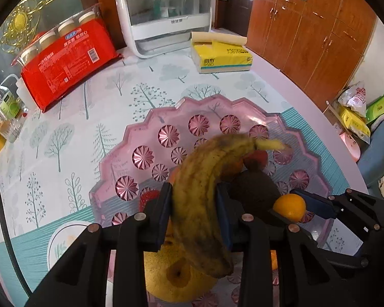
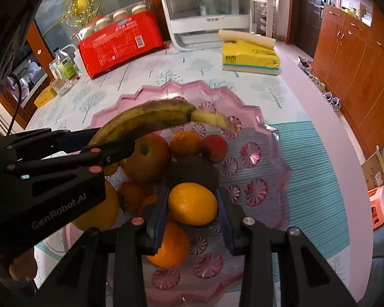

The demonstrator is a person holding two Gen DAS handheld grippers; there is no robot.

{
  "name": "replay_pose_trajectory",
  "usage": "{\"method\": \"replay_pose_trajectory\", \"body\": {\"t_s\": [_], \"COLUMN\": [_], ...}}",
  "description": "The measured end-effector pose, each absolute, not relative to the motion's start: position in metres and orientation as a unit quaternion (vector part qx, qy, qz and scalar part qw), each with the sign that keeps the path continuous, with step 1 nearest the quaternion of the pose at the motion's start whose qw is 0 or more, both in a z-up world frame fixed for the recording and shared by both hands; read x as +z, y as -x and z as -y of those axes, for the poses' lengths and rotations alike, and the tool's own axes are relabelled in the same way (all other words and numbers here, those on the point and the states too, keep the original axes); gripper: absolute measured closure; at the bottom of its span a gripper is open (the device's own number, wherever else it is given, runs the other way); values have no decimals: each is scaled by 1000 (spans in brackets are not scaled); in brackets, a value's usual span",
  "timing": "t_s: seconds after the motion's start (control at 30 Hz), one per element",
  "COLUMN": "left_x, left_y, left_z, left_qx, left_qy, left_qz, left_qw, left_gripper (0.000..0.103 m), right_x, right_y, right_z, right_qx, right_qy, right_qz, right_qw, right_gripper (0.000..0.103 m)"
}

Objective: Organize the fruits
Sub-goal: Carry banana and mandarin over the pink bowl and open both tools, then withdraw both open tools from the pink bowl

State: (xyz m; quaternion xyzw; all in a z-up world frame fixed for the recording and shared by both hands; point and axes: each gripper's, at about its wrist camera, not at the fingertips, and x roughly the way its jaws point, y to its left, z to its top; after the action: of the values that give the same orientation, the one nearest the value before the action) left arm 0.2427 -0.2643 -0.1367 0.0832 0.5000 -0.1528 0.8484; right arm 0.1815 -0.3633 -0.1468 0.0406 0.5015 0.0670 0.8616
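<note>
My left gripper (image 1: pixel 194 209) is shut on a spotted yellow banana (image 1: pixel 204 192) and holds it above the pink plastic fruit tray (image 1: pixel 140 133). The banana also shows in the right wrist view (image 2: pixel 146 120), held by the left gripper (image 2: pixel 99 143). My right gripper (image 2: pixel 192 204) is shut on a yellow-orange citrus fruit (image 2: pixel 193 203) over the tray (image 2: pixel 263 153); that fruit also shows in the left wrist view (image 1: pixel 289 207). In the tray lie an apple (image 2: pixel 146 158), an orange (image 2: pixel 184 142), a red fruit (image 2: pixel 215 147), a dark avocado (image 2: pixel 192 168), another orange (image 2: pixel 171 248) and a yellow pear (image 1: pixel 171 278).
A red pack of cups (image 1: pixel 69 64), a white appliance (image 1: pixel 166 25) and a yellow tissue pack (image 1: pixel 220 56) stand at the back of the table. Bottles (image 2: pixel 64 69) stand at the left edge. Wooden cabinets (image 1: pixel 307 33) are to the right.
</note>
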Motion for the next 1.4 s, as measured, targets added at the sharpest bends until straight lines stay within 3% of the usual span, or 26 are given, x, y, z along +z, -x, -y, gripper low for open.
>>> {"method": "replay_pose_trajectory", "body": {"t_s": [0.2, 0.27, 0.53, 1.4], "left_x": [-123, -119, -108, -89], "left_y": [-236, -234, -224, -160], "left_z": [263, 262, 251, 178], "left_qx": [-150, -147, -126, -46], "left_qy": [-80, -78, -67, 36], "left_qz": [-481, -477, -470, -490], "left_qw": [860, 863, 871, 870], "left_gripper": [66, 50, 26, 14], "right_x": [-150, -149, -146, -122], "right_y": [-184, -183, -181, -139], "right_z": [362, 361, 356, 338], "right_qx": [74, 75, 83, 118], "right_qy": [-41, -41, -41, -29], "right_qz": [-511, -511, -512, -504], "right_qw": [855, 855, 854, 855], "right_gripper": [65, 64, 55, 51]}}
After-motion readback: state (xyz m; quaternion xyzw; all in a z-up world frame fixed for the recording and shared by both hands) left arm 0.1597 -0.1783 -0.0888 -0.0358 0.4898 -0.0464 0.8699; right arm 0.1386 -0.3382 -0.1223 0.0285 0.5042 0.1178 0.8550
